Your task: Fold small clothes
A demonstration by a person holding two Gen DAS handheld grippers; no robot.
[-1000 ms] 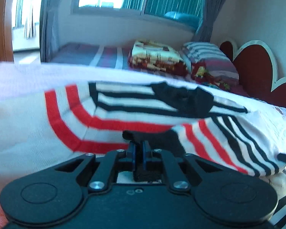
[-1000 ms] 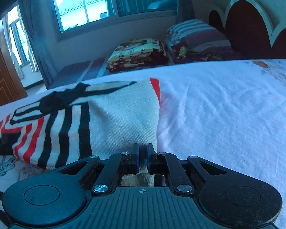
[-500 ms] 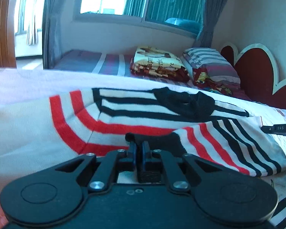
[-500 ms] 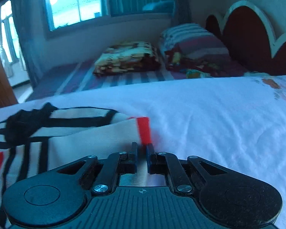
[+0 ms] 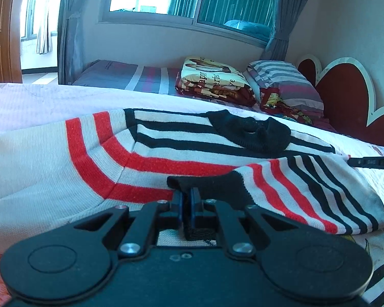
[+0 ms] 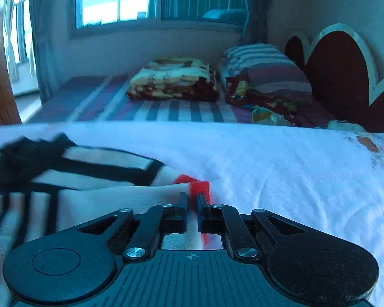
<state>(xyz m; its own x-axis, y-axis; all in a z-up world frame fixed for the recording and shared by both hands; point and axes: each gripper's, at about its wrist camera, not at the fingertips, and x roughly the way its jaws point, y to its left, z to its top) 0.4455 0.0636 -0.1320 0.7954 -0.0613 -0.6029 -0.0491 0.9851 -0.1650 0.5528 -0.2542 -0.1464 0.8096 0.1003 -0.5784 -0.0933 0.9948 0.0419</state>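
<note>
A small cream sweater (image 5: 51, 168) with red and black stripes and a black collar (image 5: 251, 133) lies on the white bed cover (image 6: 281, 168). My left gripper (image 5: 187, 199) is shut on the black cuff (image 5: 207, 186) of a sleeve folded over the body. My right gripper (image 6: 191, 202) is shut on the sweater's red-striped edge (image 6: 199, 186), low over the cover; its tip also shows at the right edge of the left wrist view (image 5: 368, 162). The sweater (image 6: 102, 197) looks blurred in the right wrist view.
Behind the bed cover lies a striped mattress (image 6: 166, 107) with a folded patterned blanket (image 5: 212, 76) and a striped pillow (image 5: 284, 81). A red heart-shaped headboard (image 5: 345, 102) stands at right. A window with curtains and a wooden door (image 5: 0, 25) are at the back left.
My right gripper has carried the sweater's edge to the left and lower, folding it over the body. My left gripper has kept hold of the cuff and barely moved.
</note>
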